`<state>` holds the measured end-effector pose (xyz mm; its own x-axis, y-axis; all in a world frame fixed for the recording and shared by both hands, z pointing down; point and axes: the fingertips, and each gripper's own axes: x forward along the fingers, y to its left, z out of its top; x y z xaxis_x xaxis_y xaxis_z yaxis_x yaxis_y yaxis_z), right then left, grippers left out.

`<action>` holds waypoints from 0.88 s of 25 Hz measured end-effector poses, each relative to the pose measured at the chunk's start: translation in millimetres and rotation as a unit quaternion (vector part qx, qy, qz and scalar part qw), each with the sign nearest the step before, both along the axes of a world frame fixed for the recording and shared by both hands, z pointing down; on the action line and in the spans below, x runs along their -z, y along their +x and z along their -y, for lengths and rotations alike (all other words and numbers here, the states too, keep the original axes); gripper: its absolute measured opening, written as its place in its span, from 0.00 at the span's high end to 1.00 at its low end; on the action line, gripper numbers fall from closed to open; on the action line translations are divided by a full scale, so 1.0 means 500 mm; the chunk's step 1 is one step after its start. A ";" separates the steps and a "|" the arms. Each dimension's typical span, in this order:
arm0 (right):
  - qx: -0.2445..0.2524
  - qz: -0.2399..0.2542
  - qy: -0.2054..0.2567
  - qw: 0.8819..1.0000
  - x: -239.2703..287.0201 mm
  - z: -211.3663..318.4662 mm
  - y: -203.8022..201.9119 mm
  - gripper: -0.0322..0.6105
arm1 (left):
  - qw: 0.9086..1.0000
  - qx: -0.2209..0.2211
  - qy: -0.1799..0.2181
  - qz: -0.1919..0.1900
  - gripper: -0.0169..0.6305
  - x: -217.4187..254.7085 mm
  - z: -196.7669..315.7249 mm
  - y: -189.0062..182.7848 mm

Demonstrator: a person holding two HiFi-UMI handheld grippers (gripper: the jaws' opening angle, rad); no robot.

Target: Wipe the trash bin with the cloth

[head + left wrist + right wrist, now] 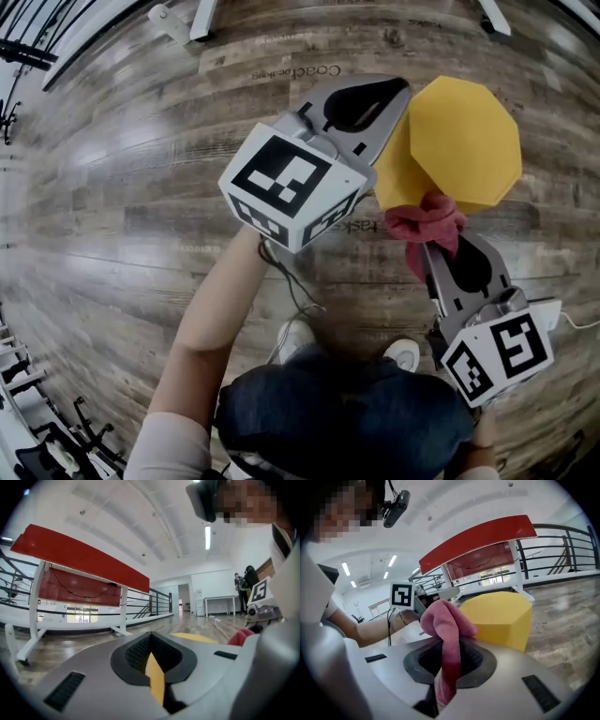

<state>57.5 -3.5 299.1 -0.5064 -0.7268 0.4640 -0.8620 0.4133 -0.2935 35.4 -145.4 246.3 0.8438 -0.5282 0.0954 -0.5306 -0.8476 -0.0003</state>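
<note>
A yellow many-sided trash bin (464, 141) is held up off the floor. My left gripper (394, 117) is shut on its thin wall, which shows as a yellow strip (155, 679) between the jaws (152, 665). My right gripper (437, 251) is shut on a pink cloth (427, 223). The cloth's bunched end lies against the bin's near lower side. In the right gripper view the cloth (447, 625) rises from the jaws (445, 667) in front of the bin (499, 616), with the left gripper's marker cube (402, 595) behind it.
Wood-plank floor (141, 169) lies below. The person's jeans (347, 412) and white shoes (405, 352) are at the bottom of the head view. A red-topped table on white legs (79, 559), a railing (159, 602) and a white table (220, 603) stand around.
</note>
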 end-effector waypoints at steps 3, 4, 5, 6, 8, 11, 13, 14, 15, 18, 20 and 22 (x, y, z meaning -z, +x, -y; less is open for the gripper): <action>-0.058 -0.036 -0.020 0.997 -0.018 -0.019 0.069 0.87 | 0.997 0.006 -0.035 0.069 0.97 -0.033 0.064 0.006; -0.090 -0.048 -0.024 0.995 -0.026 -0.022 0.100 0.87 | 0.995 -0.001 -0.057 0.076 0.97 -0.050 0.078 0.013; -0.124 -0.060 -0.026 0.990 -0.035 -0.022 0.131 0.87 | 0.994 -0.004 -0.080 0.072 0.97 -0.066 0.088 0.019; -0.156 -0.068 -0.026 0.985 -0.046 -0.021 0.160 0.87 | 0.993 -0.002 -0.099 0.064 0.95 -0.083 0.098 0.024; -0.205 -0.074 -0.023 0.976 -0.067 -0.014 0.202 0.87 | 0.992 0.009 -0.114 0.056 0.92 -0.116 0.109 0.032; -0.237 -0.071 -0.013 0.969 -0.085 0.007 0.234 0.87 | 0.992 -0.012 -0.118 0.044 0.90 -0.141 0.101 0.054; -0.233 -0.076 -0.006 0.969 -0.089 0.017 0.246 0.87 | 0.990 -0.046 -0.134 0.016 0.91 -0.143 0.087 0.063; -0.224 -0.081 -0.001 0.971 -0.090 0.021 0.251 0.87 | 0.987 -0.065 -0.145 0.004 0.96 -0.143 0.078 0.064; -0.210 -0.087 0.005 0.974 -0.090 0.025 0.256 0.87 | 0.984 -0.083 -0.156 -0.007 0.97 -0.142 0.070 0.062; -0.151 -0.100 0.024 0.983 -0.089 0.036 0.271 0.87 | 0.974 -0.124 -0.187 -0.041 0.97 -0.132 0.044 0.053; -0.116 -0.112 0.035 0.986 -0.087 0.045 0.282 0.87 | 0.966 -0.147 -0.204 -0.057 0.97 -0.125 0.016 0.048; -0.102 -0.118 0.043 0.987 -0.087 0.058 0.300 0.87 | 0.968 -0.151 -0.194 -0.056 0.97 -0.122 -0.010 0.048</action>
